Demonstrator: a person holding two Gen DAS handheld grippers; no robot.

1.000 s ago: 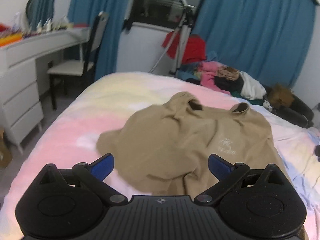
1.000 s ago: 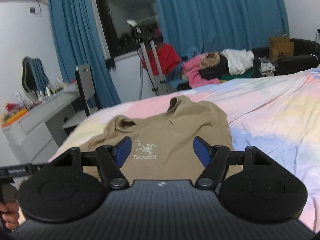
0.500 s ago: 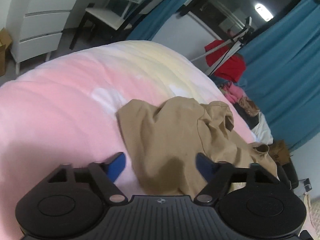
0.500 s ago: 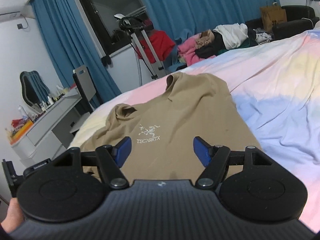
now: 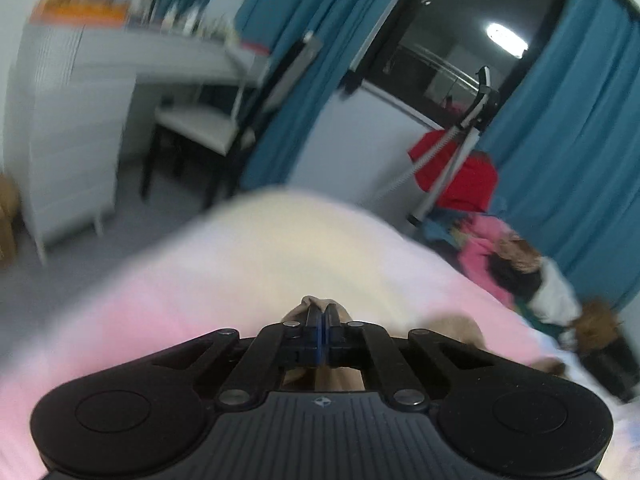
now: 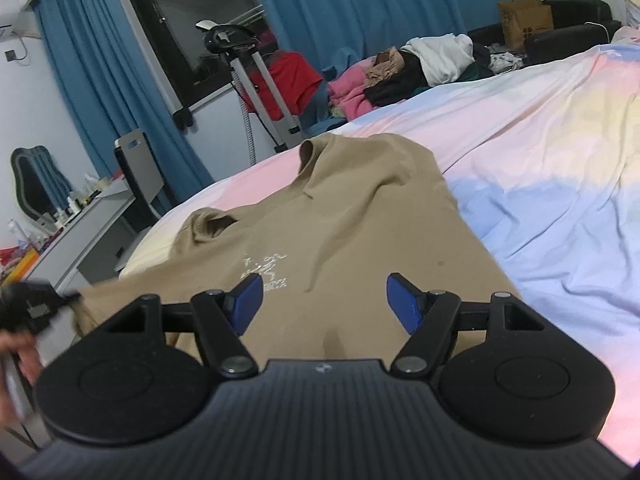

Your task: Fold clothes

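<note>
A tan T-shirt (image 6: 344, 236) with a white chest logo lies spread and rumpled on the pastel bedspread (image 6: 552, 184). My right gripper (image 6: 324, 300) is open and empty, hovering just above the shirt's lower body. My left gripper (image 5: 322, 316) is shut on a bunch of the tan T-shirt (image 5: 320, 304) at its left edge; the left wrist view is blurred. The left gripper also shows at the far left of the right wrist view (image 6: 36, 304), at the shirt's edge.
A white dresser (image 5: 76, 120) and chair (image 5: 212, 128) stand left of the bed. A tripod (image 6: 256, 80) with a red cloth and a pile of clothes (image 6: 404, 72) sit beyond the bed, before blue curtains. A dark armchair (image 6: 572, 32) with a paper bag stands far right.
My left gripper has closed on the shirt's left edge and swung, blurring its view. My right gripper has moved lower and closer over the shirt, still open.
</note>
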